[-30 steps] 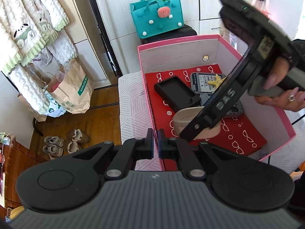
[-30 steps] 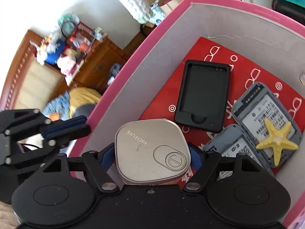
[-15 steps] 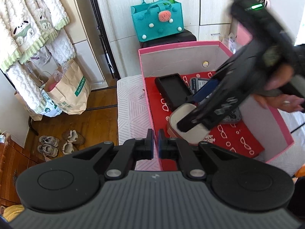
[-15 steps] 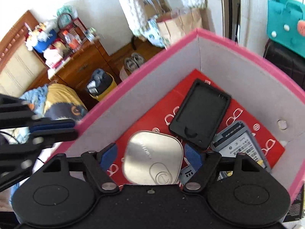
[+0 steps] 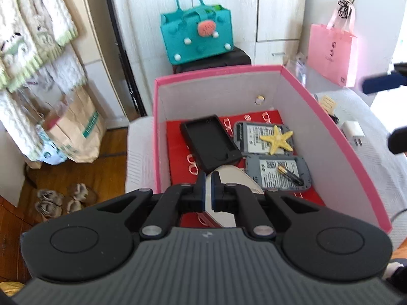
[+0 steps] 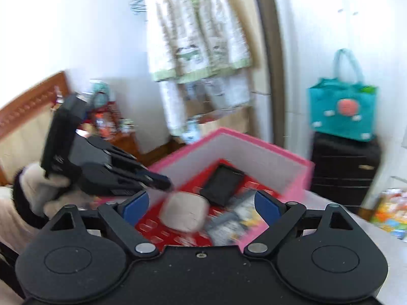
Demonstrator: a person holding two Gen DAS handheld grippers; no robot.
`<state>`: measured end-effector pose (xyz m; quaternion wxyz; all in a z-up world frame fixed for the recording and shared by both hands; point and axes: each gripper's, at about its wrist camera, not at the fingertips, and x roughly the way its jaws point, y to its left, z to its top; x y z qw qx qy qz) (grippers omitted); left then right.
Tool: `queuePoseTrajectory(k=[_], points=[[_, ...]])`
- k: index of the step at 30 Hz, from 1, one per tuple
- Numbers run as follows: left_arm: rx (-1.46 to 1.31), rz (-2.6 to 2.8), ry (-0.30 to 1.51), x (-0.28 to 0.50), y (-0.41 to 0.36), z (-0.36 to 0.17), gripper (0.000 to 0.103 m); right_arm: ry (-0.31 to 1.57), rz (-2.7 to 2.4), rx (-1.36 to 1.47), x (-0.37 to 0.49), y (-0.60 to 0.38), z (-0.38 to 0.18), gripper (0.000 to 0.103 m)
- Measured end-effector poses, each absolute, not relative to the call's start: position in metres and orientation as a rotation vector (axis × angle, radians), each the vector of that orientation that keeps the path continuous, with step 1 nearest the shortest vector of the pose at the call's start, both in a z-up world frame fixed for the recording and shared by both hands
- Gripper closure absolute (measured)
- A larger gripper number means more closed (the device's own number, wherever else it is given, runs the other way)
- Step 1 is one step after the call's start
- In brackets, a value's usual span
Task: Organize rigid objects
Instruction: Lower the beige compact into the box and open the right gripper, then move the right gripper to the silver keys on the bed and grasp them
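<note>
Left claw [image 5: 208, 190] first: its two blue pads are pressed tight together with nothing between them. It hangs just over the near edge of the pink box [image 5: 218, 75], pointing down into it. Right behind its tips lies the silver case [image 5: 239, 178], flat on the red floor of the box.

Going right along that red floor, the black tray [image 5: 209, 146] sits at a slant, touching the silver case at its near corner. Next come two gray battery packs [image 5: 264, 137] side by side. A yellow starfish [image 5: 278, 139] lies on the far one, and a small battery [image 5: 290, 174] lies on the near one.

Outside the box, on the white bed cover at the far right, a white plug [image 5: 353, 132] waits. It looks like one of the hard things not yet put away.

Right claw [image 6: 201, 203] is up above the box, and its jaws are opening wider — nothing is between them. The silver case shows below it, blurry, sitting in the box on its own.

I think the step now is to leave the case and go get the next thing. To do that well, lift the right claw straight up so it does not bump the pink wall. Keep it wide open on the way to the plug — and keep the left claw out of its path.
</note>
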<state>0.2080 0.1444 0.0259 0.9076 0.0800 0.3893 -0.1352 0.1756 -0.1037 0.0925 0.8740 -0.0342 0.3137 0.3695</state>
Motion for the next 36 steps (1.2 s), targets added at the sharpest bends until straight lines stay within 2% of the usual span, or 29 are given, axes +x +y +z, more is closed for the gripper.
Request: queuePoseTrajectory(k=[7,10,11,12,16,18,19,21,22,24,26,32,36], points=[[0.211,-0.211,0.733,0.198,0.15,0.054,0.094,0.674,0.689,-0.088,0.158,-0.131,0.074,0.009],[0.181,-0.152,0.763,0.208,0.16,0.053,0.075,0.694,0.674,-0.038,0.162,-0.144,0.062,0.009],[0.175,-0.148,0.77,0.212,0.163,0.051,0.066,0.701,0.673,-0.025,0.161,-0.15,0.059,0.009],[0.175,-0.144,0.776,0.215,0.164,0.05,0.062,0.704,0.671,-0.018,0.161,-0.152,0.057,0.009],[0.174,-0.141,0.803,0.229,0.161,0.038,0.062,0.687,0.655,-0.033,0.156,-0.16,0.054,0.009],[0.159,-0.155,0.82,0.238,0.159,0.03,0.064,0.678,0.644,-0.044,0.154,-0.163,0.051,0.009],[0.152,-0.157,0.83,0.243,0.158,0.024,0.068,0.674,0.634,-0.048,0.153,-0.164,0.05,0.009],[0.136,-0.133,0.839,0.248,0.158,0.012,0.082,0.675,0.612,-0.055,0.152,-0.167,0.045,0.009],[0.138,-0.121,0.838,0.249,0.158,0.006,0.085,0.679,0.602,-0.053,0.151,-0.169,0.044,0.009],[0.112,-0.108,0.85,0.252,0.165,-0.001,0.097,0.683,0.589,-0.047,0.148,-0.172,0.042,0.009],[0.056,-0.113,0.826,0.25,0.175,0.001,0.101,0.682,0.581,-0.047,0.144,-0.176,0.038,0.009],[0.074,-0.11,0.808,0.248,0.17,-0.001,0.1,0.605,0.49,-0.069,0.133,-0.178,0.019,0.009],[0.068,-0.108,0.808,0.249,0.169,-0.001,0.1,0.655,0.48,-0.168,0.134,-0.169,0.005,0.009]])
